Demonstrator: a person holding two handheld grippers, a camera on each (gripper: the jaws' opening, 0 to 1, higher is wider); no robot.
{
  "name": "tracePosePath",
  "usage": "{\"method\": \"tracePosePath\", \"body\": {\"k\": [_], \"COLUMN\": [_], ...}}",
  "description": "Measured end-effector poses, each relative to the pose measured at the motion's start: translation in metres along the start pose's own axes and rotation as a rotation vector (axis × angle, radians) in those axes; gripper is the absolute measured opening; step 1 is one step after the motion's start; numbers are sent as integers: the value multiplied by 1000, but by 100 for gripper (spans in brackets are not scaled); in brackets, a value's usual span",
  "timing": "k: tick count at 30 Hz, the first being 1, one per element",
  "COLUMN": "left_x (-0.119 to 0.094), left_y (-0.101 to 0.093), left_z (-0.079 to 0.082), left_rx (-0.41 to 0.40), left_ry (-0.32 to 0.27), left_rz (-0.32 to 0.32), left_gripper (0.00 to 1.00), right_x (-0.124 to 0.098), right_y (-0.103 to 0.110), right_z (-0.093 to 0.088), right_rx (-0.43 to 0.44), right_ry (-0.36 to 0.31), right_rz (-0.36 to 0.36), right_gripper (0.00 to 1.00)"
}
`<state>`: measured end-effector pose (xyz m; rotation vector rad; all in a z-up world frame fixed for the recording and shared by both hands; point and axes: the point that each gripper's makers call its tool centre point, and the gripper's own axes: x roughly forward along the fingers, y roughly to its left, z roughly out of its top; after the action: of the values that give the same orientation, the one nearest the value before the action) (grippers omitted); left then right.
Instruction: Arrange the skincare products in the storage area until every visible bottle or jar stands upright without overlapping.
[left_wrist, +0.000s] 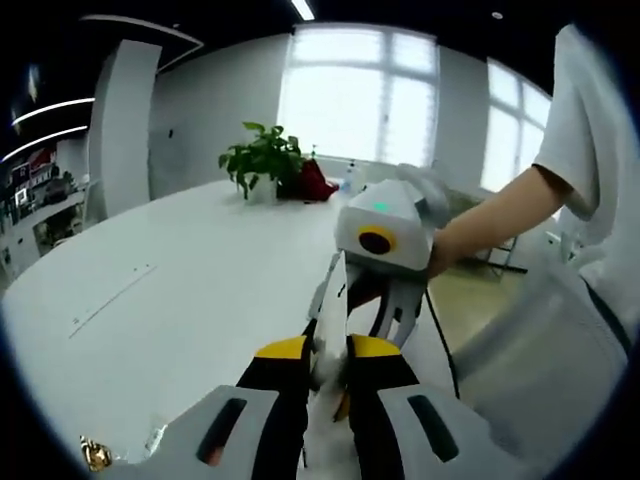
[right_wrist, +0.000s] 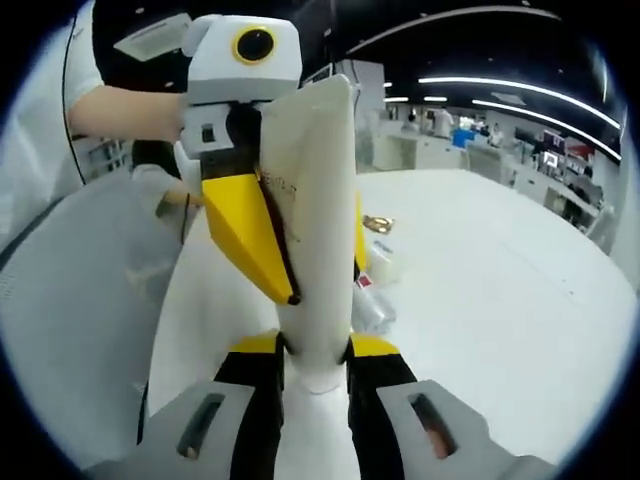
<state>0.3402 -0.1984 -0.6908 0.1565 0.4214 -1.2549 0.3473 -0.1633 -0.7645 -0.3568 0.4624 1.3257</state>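
Note:
A white skincare tube (right_wrist: 320, 180) hangs in the air between both grippers, above the white table (right_wrist: 490, 310). My right gripper (right_wrist: 318, 352) is shut on its narrow lower end. My left gripper (right_wrist: 325, 285), with yellow fingers (right_wrist: 250, 235), reaches in from the upper left and clamps the tube's wide flat end. In the left gripper view the tube (left_wrist: 328, 300) shows edge-on. My left gripper (left_wrist: 326, 362) is shut on it. My right gripper (left_wrist: 368, 318) grips it just beyond, held by a person's hand. Small clear jars (right_wrist: 375, 268) and a gold-topped item (right_wrist: 378, 222) lie on the table behind the tube.
A potted plant (left_wrist: 262, 160) and a red object (left_wrist: 315, 185) stand at the far end of the table (left_wrist: 180, 290). A gold-topped item (left_wrist: 95, 455) lies by its near edge. The person's arm (left_wrist: 500, 215) and white shirt are at the right. Office desks line the background.

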Motion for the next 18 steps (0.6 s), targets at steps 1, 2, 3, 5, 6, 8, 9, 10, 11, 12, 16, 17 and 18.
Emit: {"method": "tracePosePath", "body": {"k": [1,2,3,5,6,8,9,10,11,12,16,17,18], "left_x": [1,2,3,4,4,5,6,7,8,9,10,10,10], "left_y": [2,3,6,8,8,8,10,11,13,13,12,13,14], "left_z": [0,1,1,1,1,-1,-2,-3,-3,-4,-7,-7,-7], "left_rx": [1,4,5,17,19,29,34,35,40,44,61,60,62], "left_ry": [1,1,1,3,7,27,37,41,46,52,71,71,72], "left_rz": [-1,-3,-4,-12,-18,-36,-45,-48,-51,-52,-56,-57,-58], "left_gripper": [10,10,10,10,10,10,10,10,10,11,11,11,11], "right_x": [0,0,0,-1,-1,-1,-1,-1,-1,-1,-2,-2,-1], "right_y": [-3,-3,-5,-7,-7,-9,-11,-12,-14,-14,-18,-19,-20], "right_z": [-1,-1,-1,-2,-2,-2,-3,-3,-3,-3,-4,-4,-5], "right_rx": [1,0,3,14,20,27,29,33,37,37,41,41,40], "right_ry": [1,3,5,8,9,9,6,5,3,2,0,0,0], "right_rz": [-1,-2,-8,-26,-36,-57,-68,-75,-91,-97,-110,-111,-112], "right_gripper": [22,22,22,22,22,22,22,22,22,22,22,22,22]}}
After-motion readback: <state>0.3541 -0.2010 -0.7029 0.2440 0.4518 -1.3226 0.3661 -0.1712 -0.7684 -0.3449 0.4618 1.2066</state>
